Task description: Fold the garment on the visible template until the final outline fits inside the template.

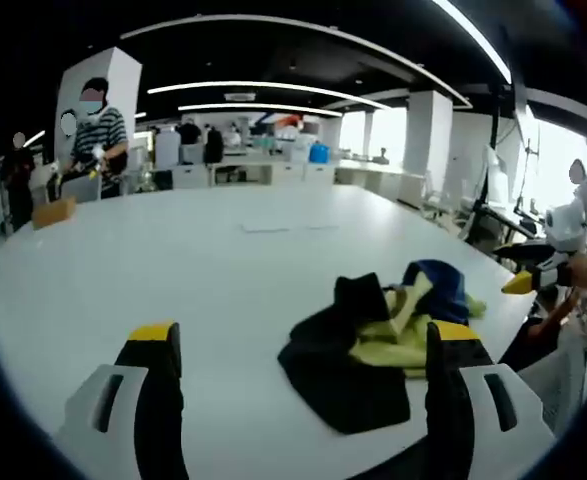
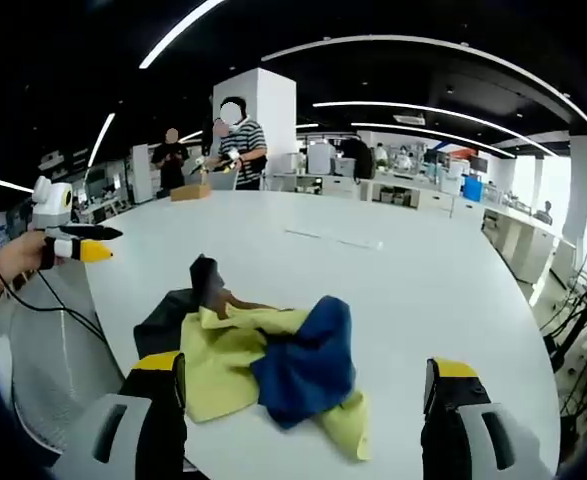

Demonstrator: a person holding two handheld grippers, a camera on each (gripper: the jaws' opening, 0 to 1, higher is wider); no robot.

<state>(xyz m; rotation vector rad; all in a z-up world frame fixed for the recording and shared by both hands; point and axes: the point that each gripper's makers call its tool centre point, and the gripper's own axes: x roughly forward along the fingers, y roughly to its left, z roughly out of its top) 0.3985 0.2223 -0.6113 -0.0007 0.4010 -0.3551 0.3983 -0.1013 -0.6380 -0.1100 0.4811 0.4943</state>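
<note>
A crumpled garment [image 1: 373,345] of black, yellow and blue cloth lies in a heap on the white table [image 1: 173,260]. In the right gripper view the same garment [image 2: 263,360] sits just ahead of the jaws. Faint pale marks [image 1: 278,228] cross the table beyond it, also visible as marks [image 2: 333,240] in the right gripper view. My left gripper [image 1: 303,340] is open, its right jaw over the cloth's near edge. My right gripper [image 2: 303,375] is open, hovering over the heap. Each hand-held gripper appears in the other's view: right gripper [image 1: 533,277], left gripper [image 2: 78,245].
A person in a striped shirt [image 1: 98,130] stands at the table's far side beside a small cardboard box [image 1: 53,212]; the same box [image 2: 191,192] appears in the right gripper view. Desks, pillars and other people fill the room behind. Cables [image 2: 33,290] hang off the table edge.
</note>
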